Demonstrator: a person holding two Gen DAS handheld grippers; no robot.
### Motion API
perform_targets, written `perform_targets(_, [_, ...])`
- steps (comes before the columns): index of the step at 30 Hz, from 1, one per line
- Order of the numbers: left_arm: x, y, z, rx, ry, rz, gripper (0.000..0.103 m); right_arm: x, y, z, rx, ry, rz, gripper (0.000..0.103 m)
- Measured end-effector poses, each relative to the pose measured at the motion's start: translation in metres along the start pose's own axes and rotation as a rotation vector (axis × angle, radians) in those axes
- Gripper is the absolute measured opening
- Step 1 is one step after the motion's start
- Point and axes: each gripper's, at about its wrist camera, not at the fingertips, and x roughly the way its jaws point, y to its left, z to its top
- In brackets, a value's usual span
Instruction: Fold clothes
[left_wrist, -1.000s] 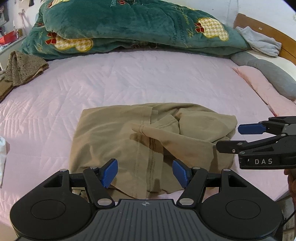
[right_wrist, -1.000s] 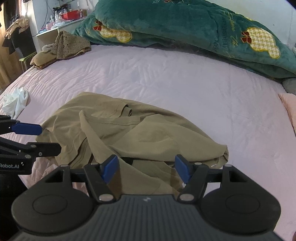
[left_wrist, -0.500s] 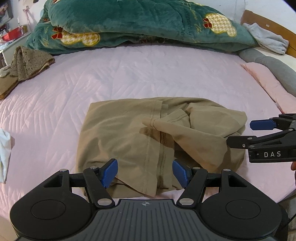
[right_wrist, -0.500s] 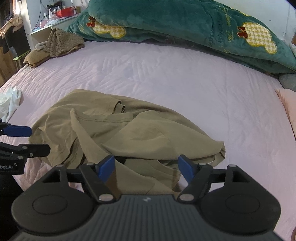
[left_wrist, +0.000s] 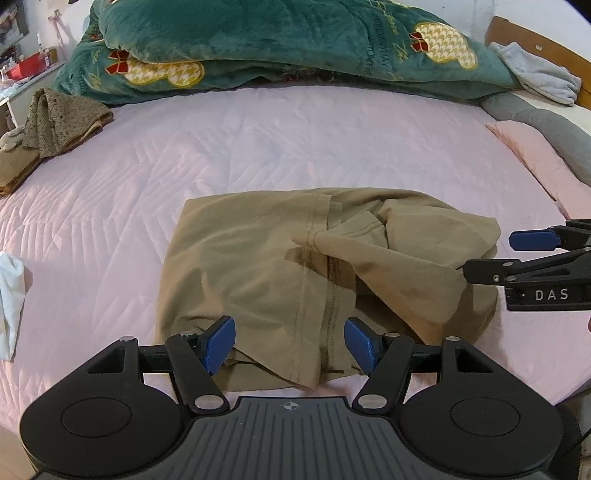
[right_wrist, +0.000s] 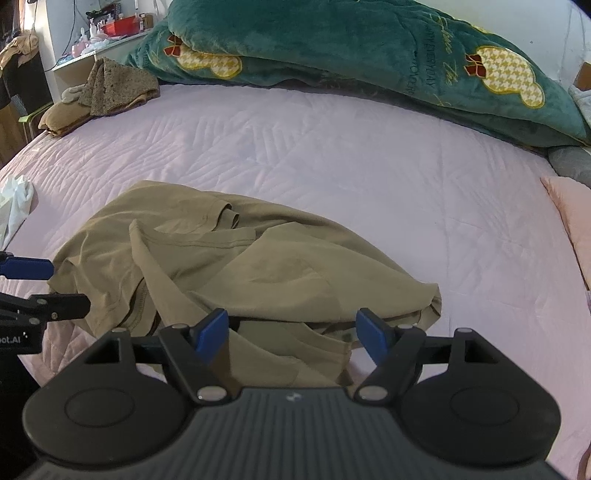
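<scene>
A tan garment (left_wrist: 258, 273) lies partly folded and rumpled on the pink quilted bed (left_wrist: 258, 147); it also shows in the right wrist view (right_wrist: 236, 269). My left gripper (left_wrist: 290, 345) is open and empty, just above the garment's near hem. My right gripper (right_wrist: 291, 334) is open and empty over the garment's near right edge; it shows in the left wrist view (left_wrist: 491, 254) at the garment's right side. The left gripper shows at the left edge of the right wrist view (right_wrist: 66, 288).
A green blanket (left_wrist: 295, 48) is heaped at the back of the bed. Brown clothes (left_wrist: 55, 118) lie at the far left, a white cloth (left_wrist: 11, 295) at the left edge. A pink pillow (left_wrist: 543, 166) and a grey bolster (left_wrist: 546, 122) lie at the right.
Both grippers have drawn back a little from the garment, so more of the bed shows. Both stay open and empty. The garment has not moved.
</scene>
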Motion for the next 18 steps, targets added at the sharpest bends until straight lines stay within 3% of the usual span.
perform_targets(9, [0.011, -0.002, -0.001, -0.001, 0.018, 0.008, 0.067, 0.011, -0.009, -0.001, 0.005, 0.026, 0.040, 0.073])
perform_targets(18, [0.018, 0.004, -0.004, -0.024, 0.040, 0.011, 0.067, 0.033, 0.007, 0.001, -0.112, 0.099, 0.077, 0.073])
